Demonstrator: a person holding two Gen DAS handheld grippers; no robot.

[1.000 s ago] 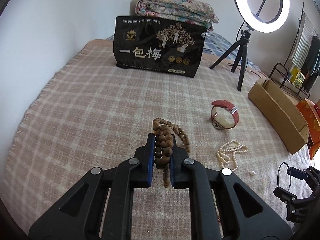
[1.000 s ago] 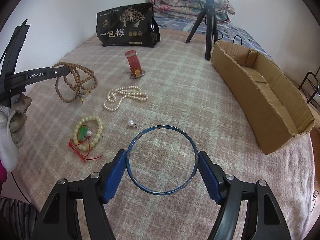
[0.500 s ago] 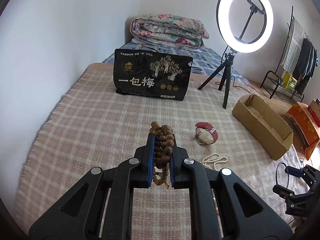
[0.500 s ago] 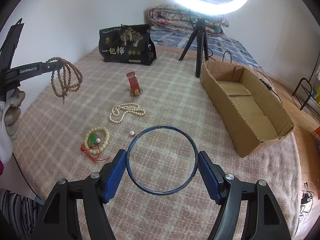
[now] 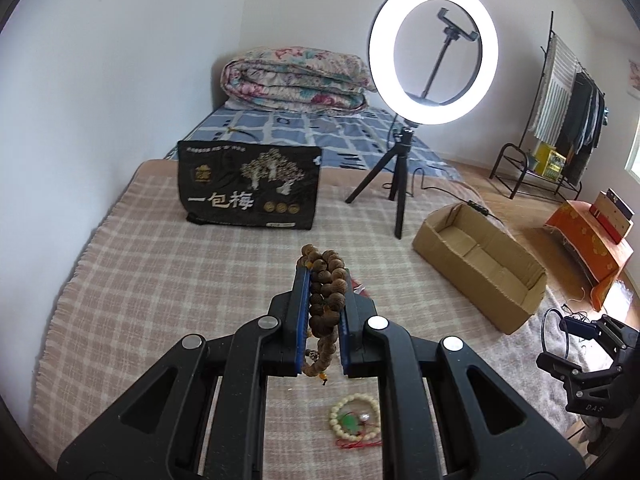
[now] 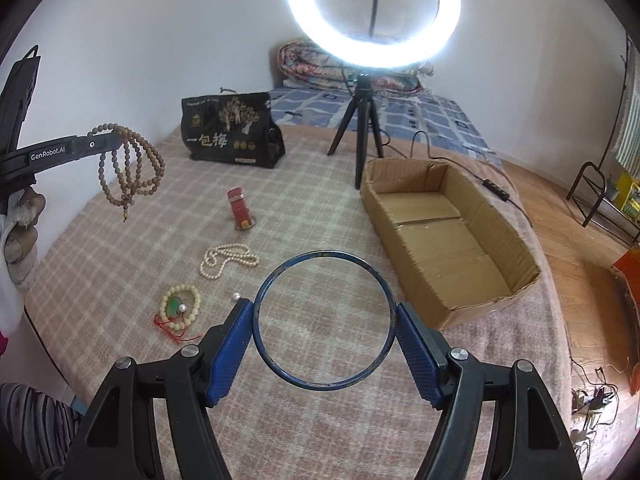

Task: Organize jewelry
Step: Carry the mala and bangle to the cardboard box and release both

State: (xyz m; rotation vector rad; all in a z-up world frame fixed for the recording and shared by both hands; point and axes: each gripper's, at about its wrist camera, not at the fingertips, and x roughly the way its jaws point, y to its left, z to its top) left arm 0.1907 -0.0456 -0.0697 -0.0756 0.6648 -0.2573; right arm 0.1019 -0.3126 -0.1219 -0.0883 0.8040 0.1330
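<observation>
Brown beads (image 5: 325, 300) hang in looped strands, left of frame. Blue bangle (image 6: 324, 322) held flat, centre. Pearls (image 6: 228, 259), cream bracelet (image 6: 181, 304), red watch (image 6: 240, 210) lie on blanket.

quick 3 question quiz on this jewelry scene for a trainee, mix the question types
1. True or false: the cardboard box already holds jewelry.
2. What is the left gripper shut on?
3. The right gripper holds: A) pearl necklace B) blue bangle C) red watch

Key:
1. False; it looks empty.
2. The brown bead string.
3. B
</observation>
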